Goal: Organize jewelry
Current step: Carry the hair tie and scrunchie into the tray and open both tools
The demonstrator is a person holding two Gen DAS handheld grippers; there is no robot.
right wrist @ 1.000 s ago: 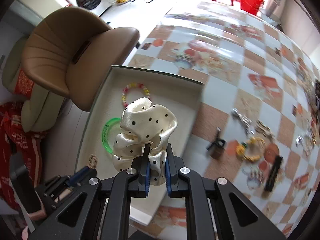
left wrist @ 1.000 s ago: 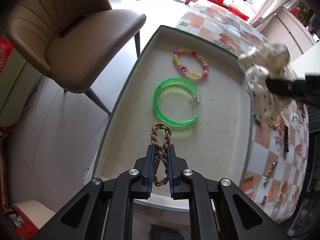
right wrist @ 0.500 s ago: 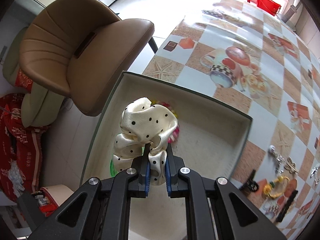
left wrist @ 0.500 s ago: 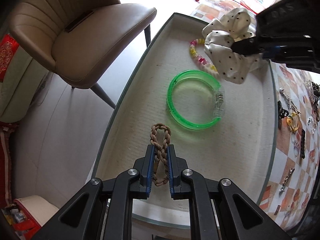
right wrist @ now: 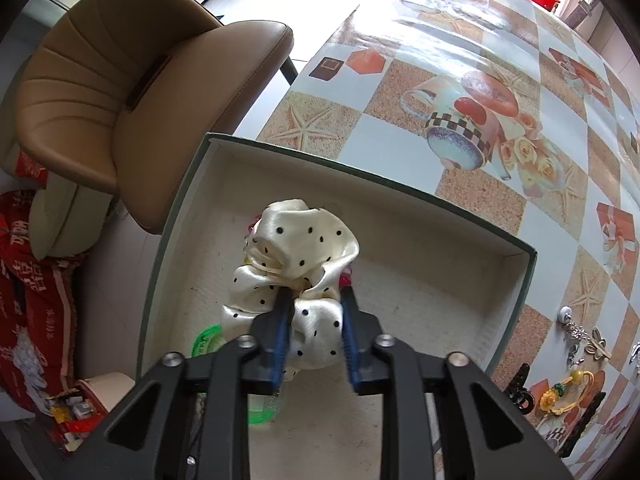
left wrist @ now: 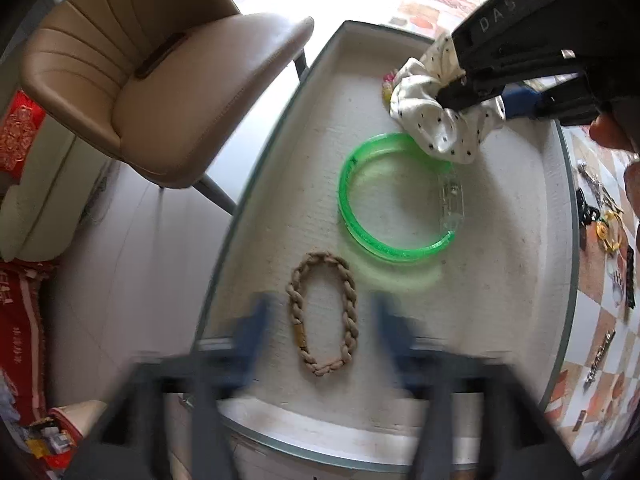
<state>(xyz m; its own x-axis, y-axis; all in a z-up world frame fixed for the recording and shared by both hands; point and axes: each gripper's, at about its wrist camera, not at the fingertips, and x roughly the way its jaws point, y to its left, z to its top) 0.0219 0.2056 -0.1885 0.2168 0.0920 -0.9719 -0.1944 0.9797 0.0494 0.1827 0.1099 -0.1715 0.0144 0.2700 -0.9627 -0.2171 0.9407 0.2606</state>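
Observation:
A brown braided bracelet (left wrist: 323, 316) lies flat on the tray floor (left wrist: 500, 264) between the blurred, wide-open fingers of my left gripper (left wrist: 320, 320). A green bangle (left wrist: 396, 196) lies just beyond it. My right gripper (right wrist: 313, 308) has its jaws partly apart around a cream polka-dot scrunchie (right wrist: 296, 256), which rests low in the tray (right wrist: 440, 292); the scrunchie (left wrist: 440, 120) also shows in the left wrist view over a mostly hidden beaded bracelet (left wrist: 387, 84). The green bangle (right wrist: 206, 340) peeks out beside it.
A tan chair (left wrist: 160, 80) stands left of the table edge. More jewelry and clips (right wrist: 572, 384) lie on the patterned tablecloth (right wrist: 480, 80) right of the tray. The tray's far half (right wrist: 400, 240) holds nothing.
My left gripper opened and let the braided bracelet drop flat in the tray. My right gripper lowered the scrunchie into the tray and its jaws widened.

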